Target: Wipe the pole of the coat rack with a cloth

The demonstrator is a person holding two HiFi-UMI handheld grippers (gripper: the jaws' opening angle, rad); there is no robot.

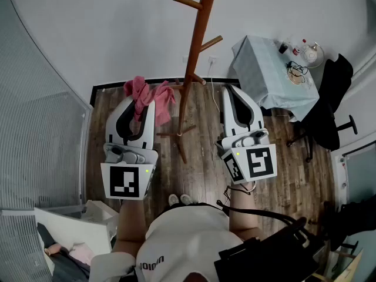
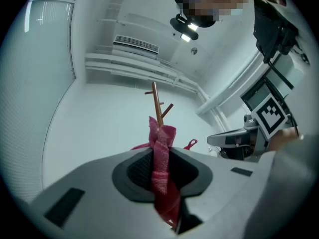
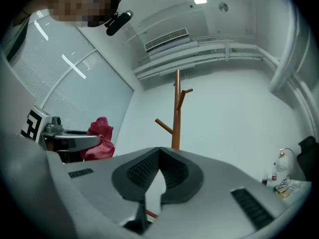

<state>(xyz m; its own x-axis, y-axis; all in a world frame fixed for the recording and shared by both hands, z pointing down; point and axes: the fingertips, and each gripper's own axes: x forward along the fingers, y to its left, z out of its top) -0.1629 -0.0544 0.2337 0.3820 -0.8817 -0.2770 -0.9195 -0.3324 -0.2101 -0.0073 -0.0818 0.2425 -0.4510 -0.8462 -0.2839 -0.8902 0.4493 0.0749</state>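
The cloth (image 1: 145,93) is clamped in the left gripper (image 1: 140,107), the right gripper (image 1: 230,91) is seen closed on nothing, and the upright pole (image 1: 191,63) of the coat rack is located just ahead between both, nearer the cloth.

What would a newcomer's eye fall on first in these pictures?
The pink cloth bunched in the left gripper, bright against the wood floor. Just right of it rises the coat rack's brown pole, between that gripper and the empty, shut right gripper.
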